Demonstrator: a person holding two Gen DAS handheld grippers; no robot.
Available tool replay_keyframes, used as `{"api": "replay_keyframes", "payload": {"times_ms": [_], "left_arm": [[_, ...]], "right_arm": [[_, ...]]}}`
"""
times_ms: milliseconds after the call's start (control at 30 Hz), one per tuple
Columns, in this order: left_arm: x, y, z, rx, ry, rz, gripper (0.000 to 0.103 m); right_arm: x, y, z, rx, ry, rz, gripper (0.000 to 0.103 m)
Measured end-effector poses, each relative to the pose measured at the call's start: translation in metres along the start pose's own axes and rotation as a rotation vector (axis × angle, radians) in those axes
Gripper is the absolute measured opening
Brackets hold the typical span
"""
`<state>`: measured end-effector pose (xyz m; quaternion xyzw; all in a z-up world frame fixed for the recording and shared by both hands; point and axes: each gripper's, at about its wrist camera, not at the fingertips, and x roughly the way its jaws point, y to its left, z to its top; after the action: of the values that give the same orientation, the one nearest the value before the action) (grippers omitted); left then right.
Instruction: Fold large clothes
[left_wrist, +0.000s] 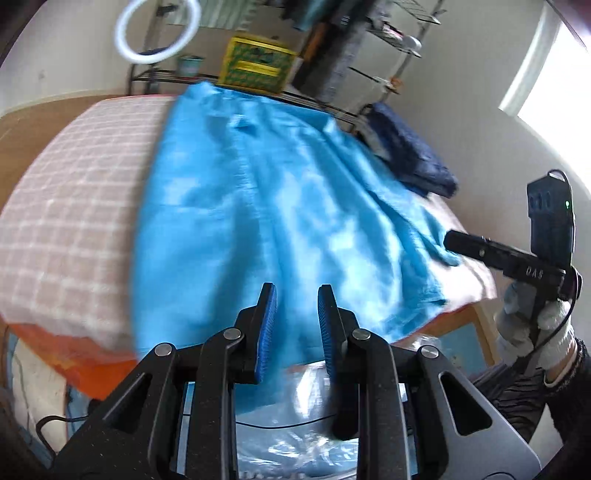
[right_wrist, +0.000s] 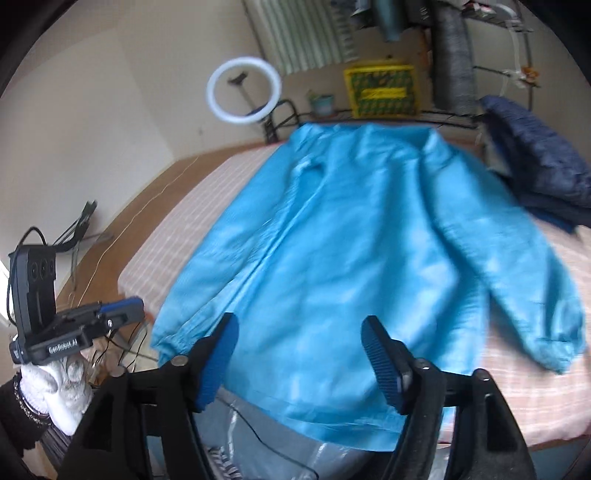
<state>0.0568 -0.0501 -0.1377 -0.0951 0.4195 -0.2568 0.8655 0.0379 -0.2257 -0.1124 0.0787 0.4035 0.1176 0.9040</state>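
A large light-blue jacket (right_wrist: 351, 240) lies spread flat on the checked pink bed cover (right_wrist: 177, 229), collar at the far end, both sleeves down its sides, hem hanging a little over the near edge. In the left wrist view the jacket (left_wrist: 266, 206) fills the middle. My left gripper (left_wrist: 297, 295) hovers above the hem with a narrow gap between its blue pads and no cloth in it. My right gripper (right_wrist: 299, 325) stands wide open above the hem, nothing between its fingers. The left gripper (right_wrist: 122, 310) shows at the left of the right wrist view, the right gripper (left_wrist: 454, 240) at the right of the left wrist view.
A folded dark-blue garment (right_wrist: 543, 173) lies on the bed's far right corner. Behind the bed stand a wire rack with a yellow crate (right_wrist: 384, 92) and a white ring light (right_wrist: 243, 88). Clear plastic bags (left_wrist: 295, 424) and cables lie below the near bed edge.
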Motion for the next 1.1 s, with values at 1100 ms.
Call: {"api": "replay_keyframes", "payload": {"times_ms": [1100], "left_arm": [[0.222, -0.174, -0.009, 0.111, 0.339, -0.278, 0.021]], "right_arm": [[-0.052, -0.33, -0.04, 0.536, -0.034, -0.366, 0.083]]}}
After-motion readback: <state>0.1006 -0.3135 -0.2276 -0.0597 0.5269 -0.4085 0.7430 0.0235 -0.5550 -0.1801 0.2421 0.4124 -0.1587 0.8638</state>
